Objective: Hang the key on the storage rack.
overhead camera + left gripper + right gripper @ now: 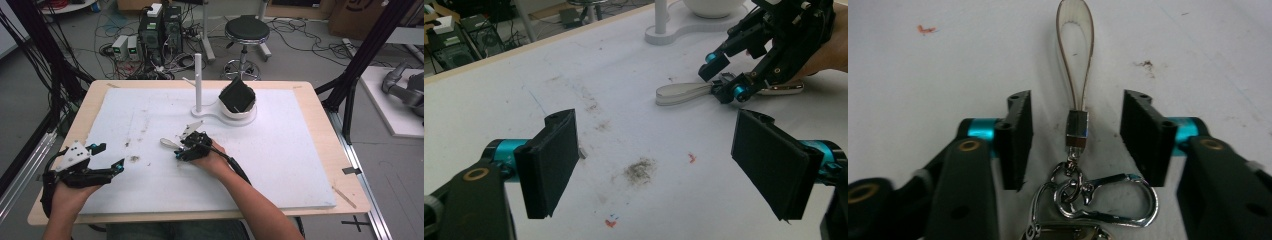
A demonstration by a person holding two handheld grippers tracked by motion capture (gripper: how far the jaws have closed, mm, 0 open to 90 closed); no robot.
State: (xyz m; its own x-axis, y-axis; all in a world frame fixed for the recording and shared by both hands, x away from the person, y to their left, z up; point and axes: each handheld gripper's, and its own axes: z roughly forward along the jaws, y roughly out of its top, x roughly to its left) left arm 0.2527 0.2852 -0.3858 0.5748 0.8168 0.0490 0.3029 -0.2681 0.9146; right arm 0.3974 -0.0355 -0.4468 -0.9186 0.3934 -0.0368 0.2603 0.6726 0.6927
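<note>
I've got the white board (280,165) on the wood table (350,190). The keychain (1075,125) lies flat near board ctr, its white strap loop (1075,45) pointing to abt 9 o'clock in the high view, metal clasp (1108,200) end toward the R hand. In the R gripper view the strap runs to 12 o'clock, the small metal ferrule sitting betw the jaws.

R gripper (184,145) is down at the keychain, jaws partly open, one each side of the ferrule w/ clear gaps; not touching it, nothing held. L gripper view shows the same: R gripper (724,75) straddling the strap's metal end.

L gripper (112,157) sits at abt 8 o'clock of the board, near its L edge, well apart from the keychain. Jaws wide open, nothing betw them but stained board.

At 12 o'clock: white stand (198,82) w/ upright post and a bowl (239,102) holding a dark, angular obj; can't tell what.
</note>
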